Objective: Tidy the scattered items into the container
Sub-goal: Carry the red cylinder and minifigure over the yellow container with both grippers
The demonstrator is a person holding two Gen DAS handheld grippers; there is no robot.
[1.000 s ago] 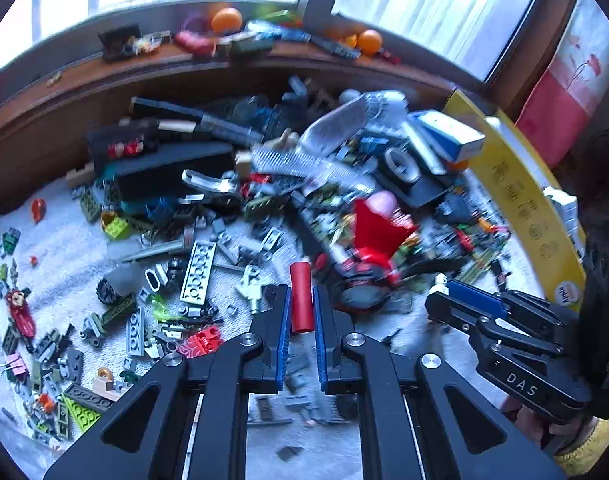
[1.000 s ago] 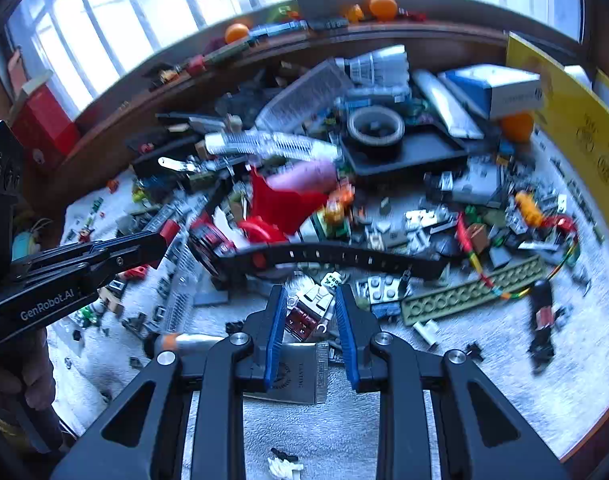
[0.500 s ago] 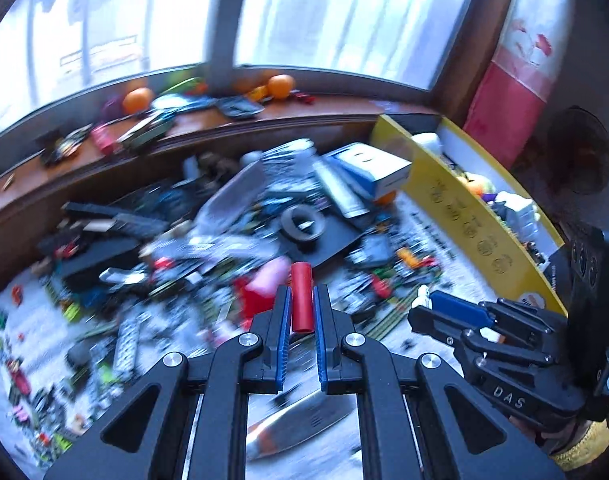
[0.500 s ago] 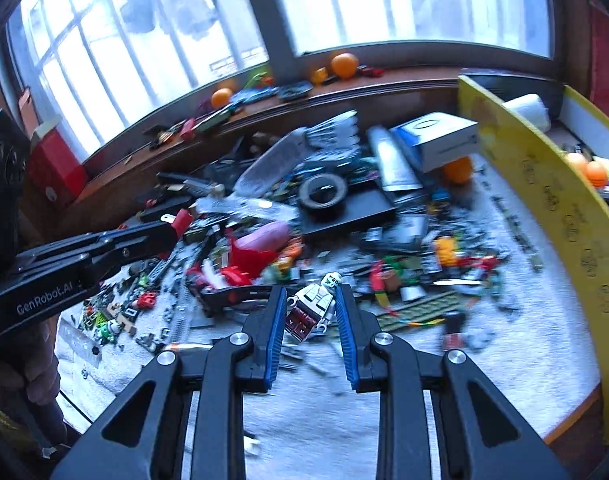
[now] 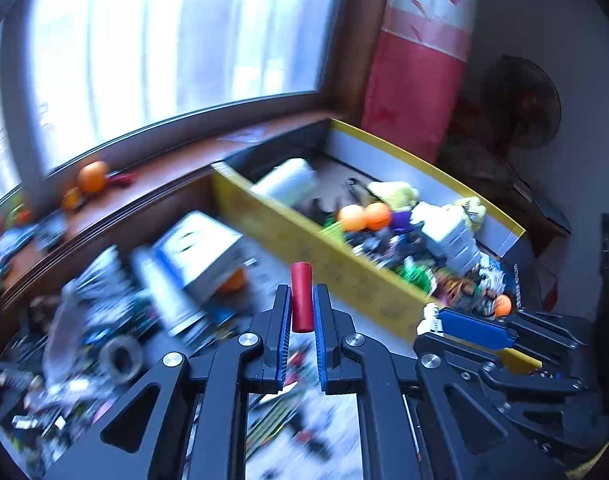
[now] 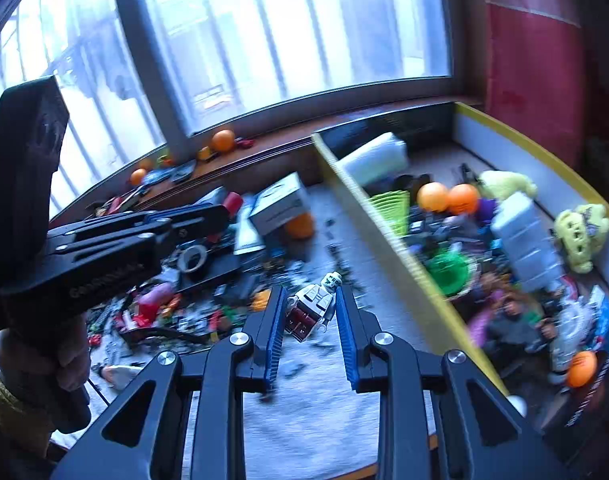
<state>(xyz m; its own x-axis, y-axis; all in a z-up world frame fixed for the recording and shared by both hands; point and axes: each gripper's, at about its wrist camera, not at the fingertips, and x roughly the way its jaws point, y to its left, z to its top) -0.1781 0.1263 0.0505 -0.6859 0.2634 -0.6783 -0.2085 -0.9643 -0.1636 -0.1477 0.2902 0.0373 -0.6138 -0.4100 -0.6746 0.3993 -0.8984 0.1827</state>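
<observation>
Left gripper clamped nearly shut on red cylinder. Right gripper held partly closed on toy minifigure. Both loads lifted clear of scattered pile since a second ago; view swung from clutter toward yellow container. Container now near, ahead-right, already part-filled. Transport judged nearly complete; release not yet made.

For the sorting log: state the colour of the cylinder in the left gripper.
Red. The cylinder shows best in the left wrist view, clamped in the left gripper.
</observation>
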